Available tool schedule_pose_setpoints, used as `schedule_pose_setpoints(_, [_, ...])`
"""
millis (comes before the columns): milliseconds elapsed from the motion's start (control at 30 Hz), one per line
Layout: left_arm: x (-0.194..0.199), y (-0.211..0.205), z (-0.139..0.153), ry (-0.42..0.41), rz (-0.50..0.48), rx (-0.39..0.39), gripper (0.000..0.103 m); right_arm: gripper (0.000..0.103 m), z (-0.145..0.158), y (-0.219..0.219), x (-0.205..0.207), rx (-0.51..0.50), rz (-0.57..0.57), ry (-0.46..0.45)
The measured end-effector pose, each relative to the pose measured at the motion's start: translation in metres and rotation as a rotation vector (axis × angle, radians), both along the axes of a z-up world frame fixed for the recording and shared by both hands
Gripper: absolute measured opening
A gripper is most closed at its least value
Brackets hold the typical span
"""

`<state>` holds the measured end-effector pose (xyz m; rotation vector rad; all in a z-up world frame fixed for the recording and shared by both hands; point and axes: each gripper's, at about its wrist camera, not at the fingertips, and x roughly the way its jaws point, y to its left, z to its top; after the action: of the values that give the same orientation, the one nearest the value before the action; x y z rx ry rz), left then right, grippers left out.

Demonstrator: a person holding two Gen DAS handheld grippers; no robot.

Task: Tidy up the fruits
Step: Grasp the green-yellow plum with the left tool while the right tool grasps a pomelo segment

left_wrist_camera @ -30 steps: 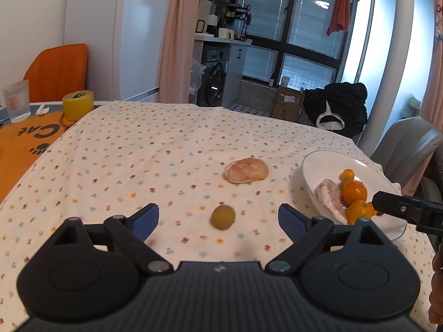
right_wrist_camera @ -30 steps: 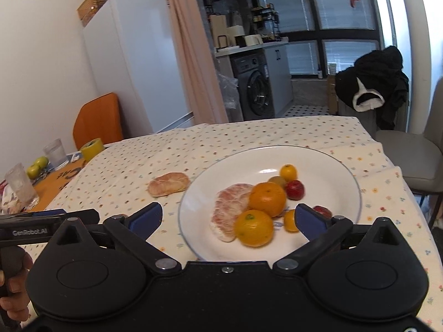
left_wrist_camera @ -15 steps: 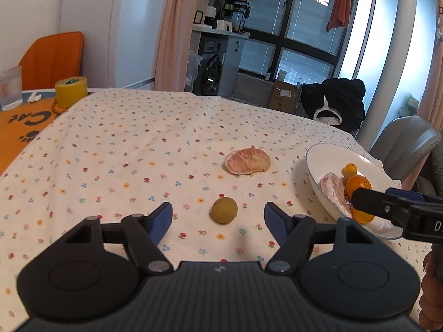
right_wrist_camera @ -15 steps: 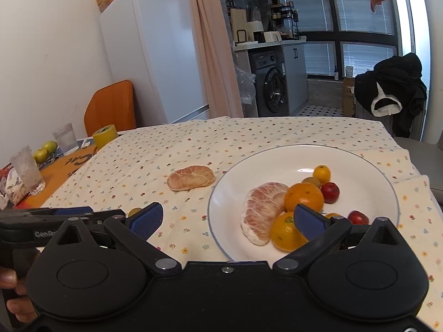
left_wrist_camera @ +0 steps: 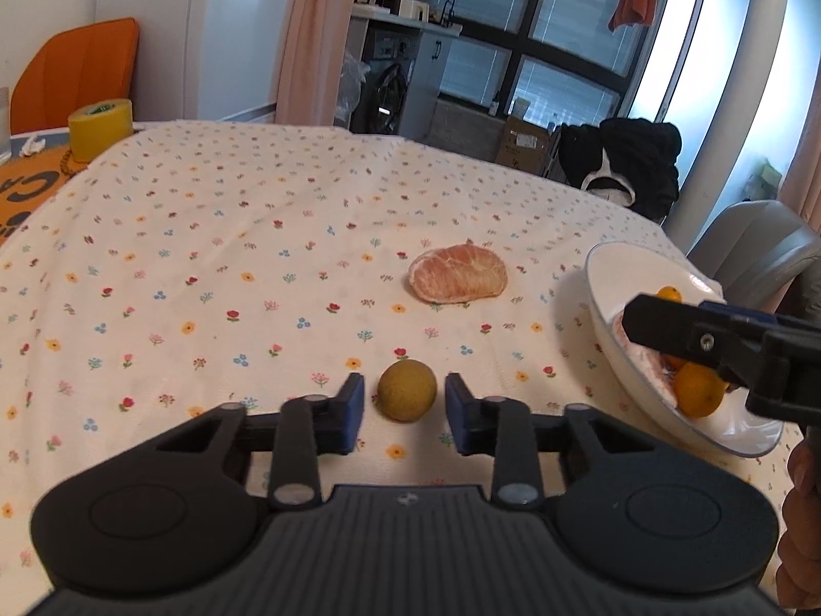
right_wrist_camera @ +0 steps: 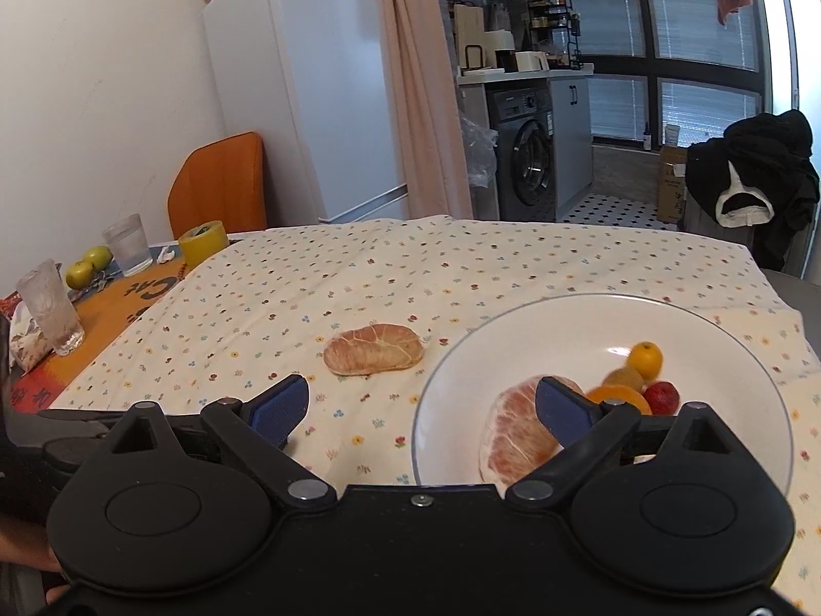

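Tongs: left (left_wrist_camera: 405, 410) narrowly flank green fruit (left_wrist_camera: 407, 397), contact unclear; right (right_wrist_camera: 423, 403) gape wide.

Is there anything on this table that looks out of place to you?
Two fruits lie loose on the flowered tablecloth while the others sit on the white plate: a peeled pomelo piece, and a small yellow-green fruit between the left tongs, which are not yet shut on it. Nothing looks spilled or broken.

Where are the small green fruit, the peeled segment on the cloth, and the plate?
small green fruit (left_wrist_camera: 407, 397), left wrist view, centre of skin
peeled segment (left_wrist_camera: 458, 278), left wrist view, middle of flesh
plate (right_wrist_camera: 554, 331), right wrist view, bare inside
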<state>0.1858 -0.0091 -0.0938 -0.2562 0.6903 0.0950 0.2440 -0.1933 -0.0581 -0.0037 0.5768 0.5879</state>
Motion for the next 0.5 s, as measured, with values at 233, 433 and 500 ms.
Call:
schedule_pose_setpoints(233, [0.007,0.017,0.008,-0.004,0.023,0.0,0.023,0.095,0.002,0.018,0.013,-0.008,0.032,0.002])
schedule_pose_setpoints(433, [0.012,0.035,0.017,-0.018,0.052,0.009,0.023,0.095,0.005,0.035,0.029,-0.017,0.063,0.001])
schedule_pose_setpoints(500, [0.014,0.041,0.019,-0.021,0.06,0.009,0.023,0.095,0.006,0.04,0.034,-0.014,0.076,0.007])
